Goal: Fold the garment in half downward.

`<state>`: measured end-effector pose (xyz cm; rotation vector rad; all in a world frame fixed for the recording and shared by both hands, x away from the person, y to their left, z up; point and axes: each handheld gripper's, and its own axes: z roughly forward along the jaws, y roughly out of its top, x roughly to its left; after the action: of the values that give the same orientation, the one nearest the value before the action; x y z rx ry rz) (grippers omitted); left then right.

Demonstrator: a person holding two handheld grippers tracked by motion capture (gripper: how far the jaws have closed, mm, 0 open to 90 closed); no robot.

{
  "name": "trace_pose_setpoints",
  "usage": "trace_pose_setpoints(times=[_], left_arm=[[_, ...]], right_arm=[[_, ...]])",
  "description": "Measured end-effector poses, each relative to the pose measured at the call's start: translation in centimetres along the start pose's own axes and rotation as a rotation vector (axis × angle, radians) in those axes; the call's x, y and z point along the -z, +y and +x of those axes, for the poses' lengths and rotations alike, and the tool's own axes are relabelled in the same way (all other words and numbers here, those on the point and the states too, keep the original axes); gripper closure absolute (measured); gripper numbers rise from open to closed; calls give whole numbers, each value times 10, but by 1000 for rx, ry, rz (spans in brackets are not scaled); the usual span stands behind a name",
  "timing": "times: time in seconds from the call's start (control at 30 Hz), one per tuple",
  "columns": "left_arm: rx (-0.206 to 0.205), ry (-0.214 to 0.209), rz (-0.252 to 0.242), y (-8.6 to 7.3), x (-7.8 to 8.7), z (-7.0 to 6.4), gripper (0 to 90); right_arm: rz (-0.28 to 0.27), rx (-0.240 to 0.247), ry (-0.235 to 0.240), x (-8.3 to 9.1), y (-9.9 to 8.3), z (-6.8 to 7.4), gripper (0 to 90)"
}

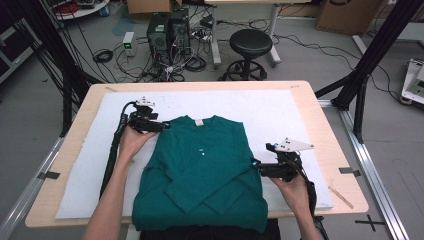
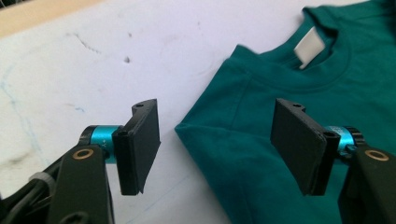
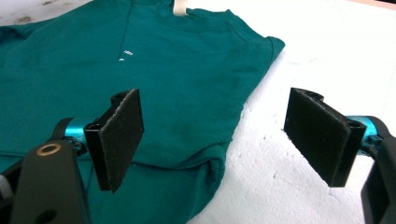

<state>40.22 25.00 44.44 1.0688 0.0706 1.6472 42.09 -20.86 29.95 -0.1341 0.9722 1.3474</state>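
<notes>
A teal long-sleeved shirt lies flat on the white foam sheet, collar away from me, both sleeves folded across its front. A white label sits inside the collar. My left gripper is open at the shirt's left shoulder; in the left gripper view its jaws straddle the shoulder corner. My right gripper is open at the shirt's right edge, mid-body; in the right gripper view the shirt's side edge runs between the two pads. Neither gripper holds anything.
The foam sheet covers most of a wooden table. Behind the table stand a black stool, computer towers and tangled cables on the floor. Black frame posts rise at the right.
</notes>
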Motion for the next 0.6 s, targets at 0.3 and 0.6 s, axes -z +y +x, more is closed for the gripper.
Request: trace_pose_setpoints(times=[0.3, 0.6], left_arm=[[10, 1, 73, -13, -27, 5, 348], [-2, -2, 80, -15, -28, 3, 470]], right_arm=[[10, -1, 1, -2, -1, 2, 199], [12, -10, 0, -1, -3, 0, 200]])
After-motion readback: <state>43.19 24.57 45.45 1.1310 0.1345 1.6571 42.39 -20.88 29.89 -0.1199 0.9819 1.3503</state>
